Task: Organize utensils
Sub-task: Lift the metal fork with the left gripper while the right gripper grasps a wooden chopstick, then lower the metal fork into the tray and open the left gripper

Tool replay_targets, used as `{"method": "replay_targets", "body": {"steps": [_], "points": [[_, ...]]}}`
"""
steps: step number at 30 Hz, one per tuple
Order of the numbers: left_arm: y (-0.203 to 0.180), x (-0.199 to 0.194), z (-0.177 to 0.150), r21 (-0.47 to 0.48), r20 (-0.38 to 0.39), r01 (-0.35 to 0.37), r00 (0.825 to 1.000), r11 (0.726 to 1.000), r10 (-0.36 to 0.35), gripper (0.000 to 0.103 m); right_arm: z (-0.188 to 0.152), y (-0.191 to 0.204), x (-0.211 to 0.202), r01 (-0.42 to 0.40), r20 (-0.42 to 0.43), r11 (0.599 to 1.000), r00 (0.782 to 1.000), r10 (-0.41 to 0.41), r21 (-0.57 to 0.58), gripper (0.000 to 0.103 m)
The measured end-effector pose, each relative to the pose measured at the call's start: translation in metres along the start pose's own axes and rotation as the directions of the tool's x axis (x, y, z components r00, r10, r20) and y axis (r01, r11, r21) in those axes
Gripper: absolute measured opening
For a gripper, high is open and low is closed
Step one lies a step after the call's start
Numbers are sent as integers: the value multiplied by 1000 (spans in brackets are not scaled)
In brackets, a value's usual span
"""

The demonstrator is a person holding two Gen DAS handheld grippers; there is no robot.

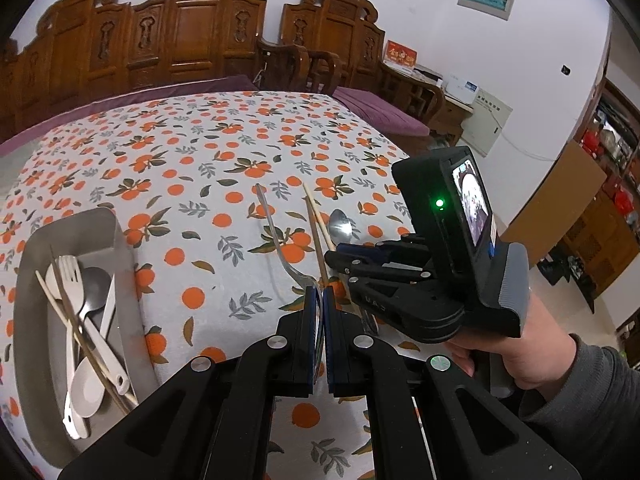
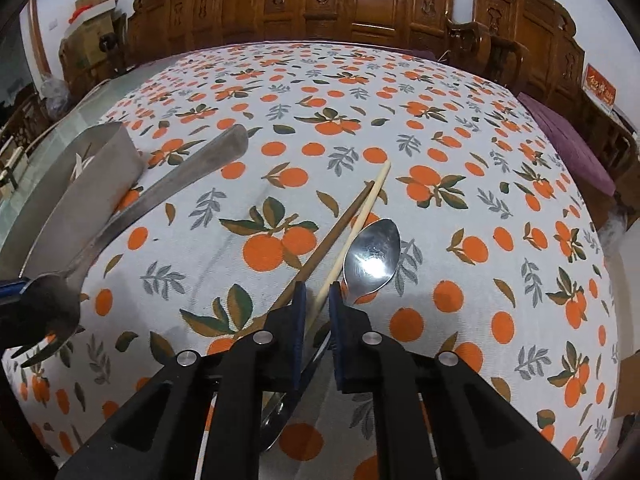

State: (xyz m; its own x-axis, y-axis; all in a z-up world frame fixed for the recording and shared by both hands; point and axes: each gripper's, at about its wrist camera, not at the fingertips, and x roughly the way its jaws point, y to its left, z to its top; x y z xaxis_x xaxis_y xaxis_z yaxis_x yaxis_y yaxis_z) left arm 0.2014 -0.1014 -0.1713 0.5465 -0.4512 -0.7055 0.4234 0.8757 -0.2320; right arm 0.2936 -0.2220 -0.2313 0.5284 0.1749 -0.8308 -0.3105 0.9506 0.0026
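Observation:
My left gripper [image 1: 321,294] is shut on a metal fork [image 1: 280,240] at its tine end, with the handle pointing away. The fork also shows at the left of the right wrist view [image 2: 160,192], lifted above the cloth. My right gripper [image 2: 318,294] is shut on a pale chopstick [image 2: 356,224]. A dark chopstick [image 2: 332,236] lies just left of it and a metal spoon [image 2: 372,256] just right. In the left wrist view the right gripper [image 1: 340,260] sits over the chopsticks [image 1: 316,232] and spoon [image 1: 341,226].
A metal tray [image 1: 116,236] at the left holds white plastic cutlery, a metal spoon and chopsticks; its corner shows in the right wrist view [image 2: 108,160]. The table wears an orange-print cloth [image 1: 192,152]. Carved wooden chairs [image 1: 200,28] stand behind.

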Motion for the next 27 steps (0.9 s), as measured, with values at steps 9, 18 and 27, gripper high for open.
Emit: {"method": "replay_targets", "body": {"steps": [9, 18, 27], "points": [[-1, -13, 4, 25, 33, -20, 999, 999, 19, 3, -1, -4, -2, 9, -7, 999, 1000, -9, 32, 6], [16, -35, 1, -1, 59, -66, 996, 998, 66, 3, -4, -7, -28, 3, 63, 998, 998, -7, 64, 5], [43, -63, -5, -49, 85, -123, 988, 991, 127, 3, -10, 13, -50, -40, 108, 999, 993, 36, 33, 5]]}}
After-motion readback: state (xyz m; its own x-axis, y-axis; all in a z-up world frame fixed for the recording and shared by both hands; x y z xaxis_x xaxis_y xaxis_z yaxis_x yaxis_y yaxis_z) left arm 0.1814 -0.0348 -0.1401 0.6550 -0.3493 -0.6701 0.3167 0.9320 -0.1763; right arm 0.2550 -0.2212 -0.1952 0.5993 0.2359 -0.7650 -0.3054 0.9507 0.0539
